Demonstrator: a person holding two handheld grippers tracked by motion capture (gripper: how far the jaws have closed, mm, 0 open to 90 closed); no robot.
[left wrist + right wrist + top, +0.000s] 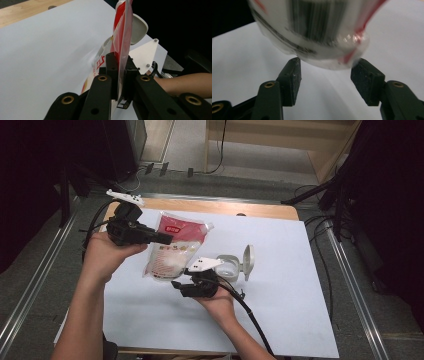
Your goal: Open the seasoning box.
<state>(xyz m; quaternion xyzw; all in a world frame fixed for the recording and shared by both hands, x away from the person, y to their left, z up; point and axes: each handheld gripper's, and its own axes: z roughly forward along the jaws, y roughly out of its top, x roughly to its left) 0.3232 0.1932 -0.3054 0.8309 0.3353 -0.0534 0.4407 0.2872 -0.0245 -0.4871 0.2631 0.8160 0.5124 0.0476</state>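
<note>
The left gripper (120, 75) is clamped on the edge of the bag (172, 251), holding it tilted above the table (280, 310) beside the open container (232, 266). The right gripper (325, 75) stands apart under the bag's bottom corner, not pressing it. The thin film could slip from the left pinch, or the contents spill beside the container.

White sheet (280, 285) covers the wooden table (260, 211). Open-lidded clear container (235, 263) sits on the sheet near its middle. Black cables (220, 150) lie on the floor beyond the table.
</note>
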